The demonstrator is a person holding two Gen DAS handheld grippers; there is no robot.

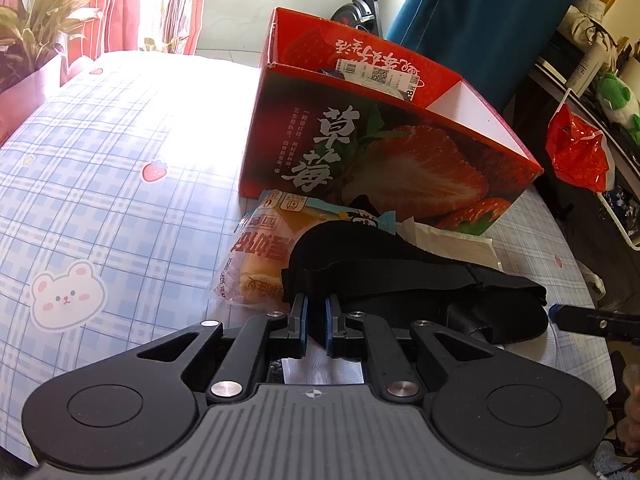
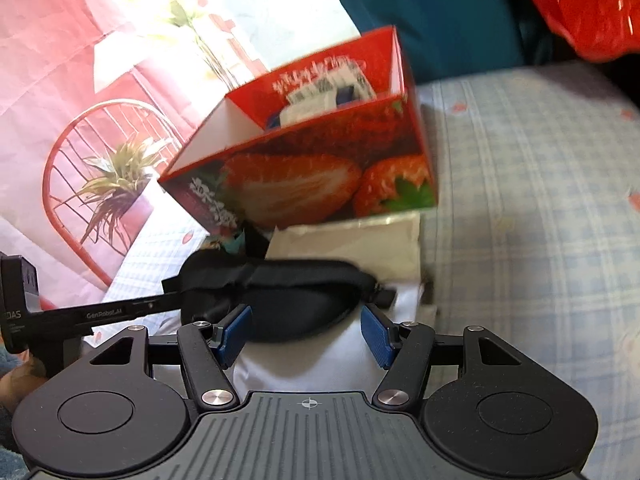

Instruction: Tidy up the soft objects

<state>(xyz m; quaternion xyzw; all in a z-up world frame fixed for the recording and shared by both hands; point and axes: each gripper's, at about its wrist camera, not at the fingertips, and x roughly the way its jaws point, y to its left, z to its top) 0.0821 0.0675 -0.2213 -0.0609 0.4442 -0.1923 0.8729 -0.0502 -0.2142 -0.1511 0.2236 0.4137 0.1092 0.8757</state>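
In the left wrist view, the left gripper (image 1: 316, 320) is clenched on the near edge of the black eye mask (image 1: 400, 280), which lies over a bread packet (image 1: 260, 248) before the strawberry box (image 1: 380, 160) holding labelled packets (image 1: 380, 76). In the right wrist view, the right gripper (image 2: 306, 332) stands released, its jaws apart just short of the eye mask (image 2: 280, 296), which lies on a white pouch (image 2: 360, 248) beside the box (image 2: 304, 176).

Strawberry box (image 1: 360, 152) reads "草莓" — left gripper (image 2: 104, 314) "GenRobot.AI".

A sunlit plaid sheet (image 1: 120, 128) is backed by red curtains (image 1: 120, 0), a plant (image 1: 36, 24) and a teal drape (image 1: 480, 20).
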